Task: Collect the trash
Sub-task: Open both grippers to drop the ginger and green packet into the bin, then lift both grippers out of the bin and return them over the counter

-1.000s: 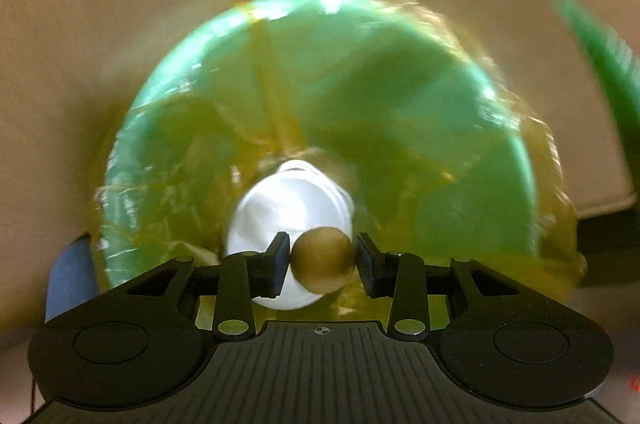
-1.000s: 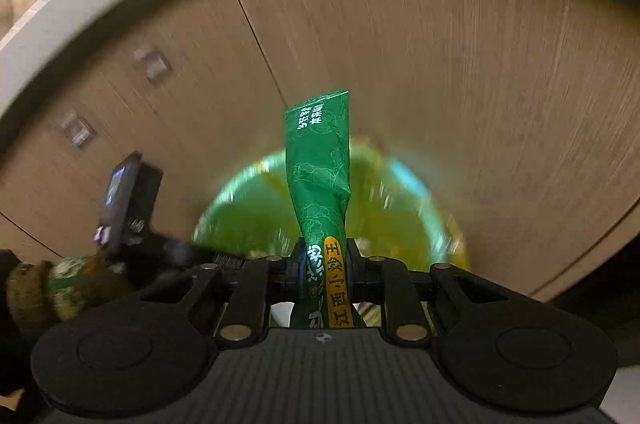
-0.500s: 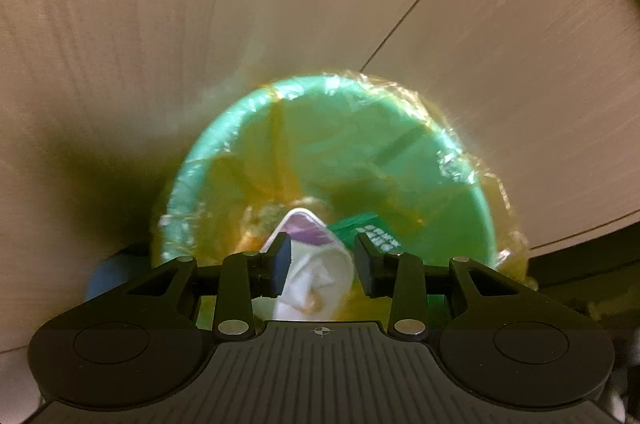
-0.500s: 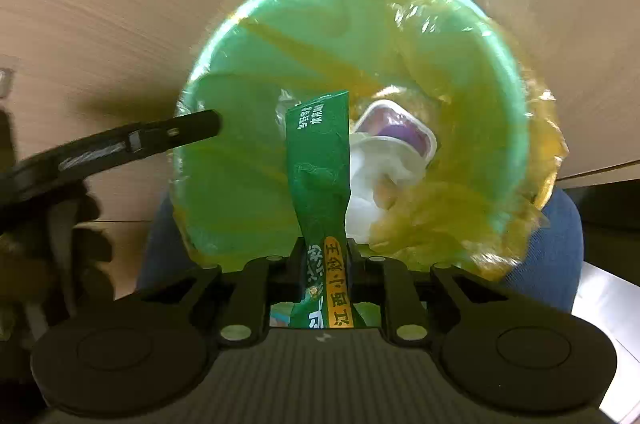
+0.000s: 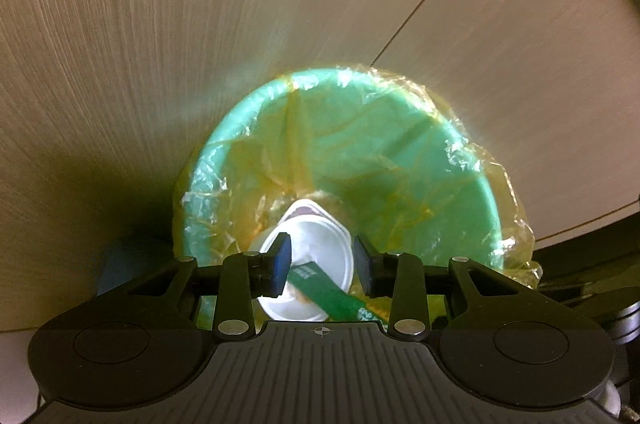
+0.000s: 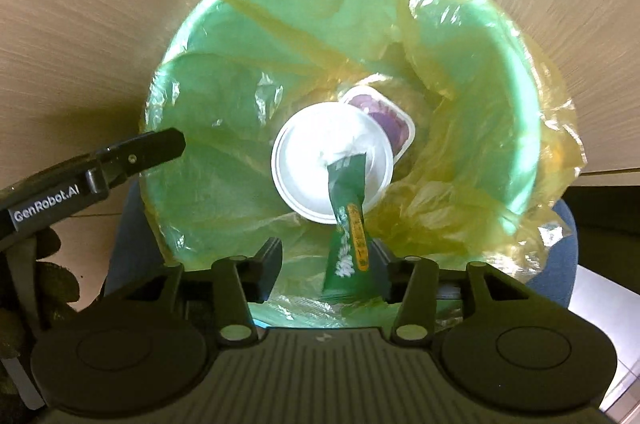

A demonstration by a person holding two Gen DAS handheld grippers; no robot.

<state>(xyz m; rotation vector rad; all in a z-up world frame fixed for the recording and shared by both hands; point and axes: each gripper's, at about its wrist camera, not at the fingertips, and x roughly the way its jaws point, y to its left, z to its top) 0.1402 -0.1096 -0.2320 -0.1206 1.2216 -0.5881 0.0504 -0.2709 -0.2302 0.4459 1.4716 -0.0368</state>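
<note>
**Green wrapper dropping into the lined bin**

The right claw (image 6: 326, 270) is now standing wide over the green bin (image 6: 516, 95), and the green snack wrapper (image 6: 347, 220) it was pinching half a second ago is slipping free, its top end leaning onto the white cup lid (image 6: 308, 159) at the bottom. It is still lying close beside the right-hand finger, so whether it is touching the pad is hard to tell. The left claw (image 5: 322, 266) is also hanging wide and empty; a second ago it was clamping a small brown ball, which is no longer showing anywhere. By this reading, both pieces of trash are being delivered, and the hands are becoming free for the next pick.

The bin is round, smooth plastic, lined with a thin, crinkly yellow bag (image 6: 556, 127) that is folding over the rim and catching glare. The wrapper is a glossy, creased film strip with an orange label. The lid is a stiff white disc with a raised edge, and a purple-topped tub (image 6: 394, 121) is peeking out from behind it. Pale wood-grain panels (image 5: 160, 43) are surrounding the bin.
</note>
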